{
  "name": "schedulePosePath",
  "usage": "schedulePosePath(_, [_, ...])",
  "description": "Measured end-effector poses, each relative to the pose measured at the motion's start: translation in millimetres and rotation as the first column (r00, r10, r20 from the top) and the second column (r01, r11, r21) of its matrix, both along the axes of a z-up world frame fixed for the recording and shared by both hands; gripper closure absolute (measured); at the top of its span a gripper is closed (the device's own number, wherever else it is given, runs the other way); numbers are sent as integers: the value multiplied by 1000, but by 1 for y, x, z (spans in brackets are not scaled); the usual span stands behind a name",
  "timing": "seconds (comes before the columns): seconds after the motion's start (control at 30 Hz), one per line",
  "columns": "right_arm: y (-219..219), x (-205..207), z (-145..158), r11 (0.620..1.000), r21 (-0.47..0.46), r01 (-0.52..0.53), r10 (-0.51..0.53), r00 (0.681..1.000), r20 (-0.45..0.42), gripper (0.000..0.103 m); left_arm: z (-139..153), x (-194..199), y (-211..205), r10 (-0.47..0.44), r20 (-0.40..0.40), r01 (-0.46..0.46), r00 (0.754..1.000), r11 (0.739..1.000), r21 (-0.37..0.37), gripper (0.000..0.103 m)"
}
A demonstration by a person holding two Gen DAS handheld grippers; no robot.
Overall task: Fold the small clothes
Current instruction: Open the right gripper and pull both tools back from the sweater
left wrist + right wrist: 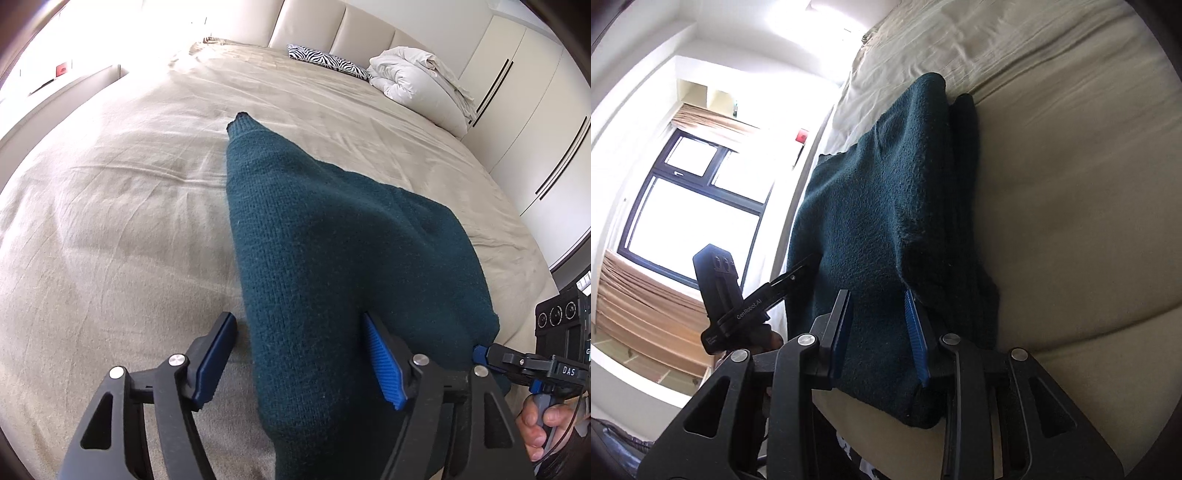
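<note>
A dark teal knitted garment (325,236) lies on the beige bed sheet (110,221), one narrow end pointing toward the headboard. My left gripper (301,358) is open over its near part; the fabric lies between the blue pads and rests against the right pad (384,365), with a gap at the left one. My right gripper (879,336) is shut on the garment (886,192) at its near corner, with fabric filling the space between its pads. That grip also shows in the left wrist view, at the garment's right corner, as right gripper (480,352). A hand (543,424) holds its handle.
A folded white duvet (417,85) and a zebra-print pillow (328,61) lie by the padded headboard (354,26). White wardrobe doors (535,129) stand along the bed's right side. A window (694,206) lies beyond the bed's left edge.
</note>
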State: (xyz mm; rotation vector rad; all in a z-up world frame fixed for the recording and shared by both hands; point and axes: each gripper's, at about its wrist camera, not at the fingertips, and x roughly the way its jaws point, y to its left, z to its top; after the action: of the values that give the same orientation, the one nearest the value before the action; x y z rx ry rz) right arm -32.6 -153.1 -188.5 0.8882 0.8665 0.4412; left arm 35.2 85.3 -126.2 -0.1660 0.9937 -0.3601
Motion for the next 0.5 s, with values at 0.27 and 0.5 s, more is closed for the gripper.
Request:
schedulePosePath(0.27, [-4,-4,-1,1000,-15,12,-12,1000,-6,90,11,-13,8,14,51,-13,999,1000,-24,31])
schedulePosePath(0.5, [-11,-10,35,970,-234,67,-63,998,21,85,62,-46,23,104,293,-124,950,991,50,1])
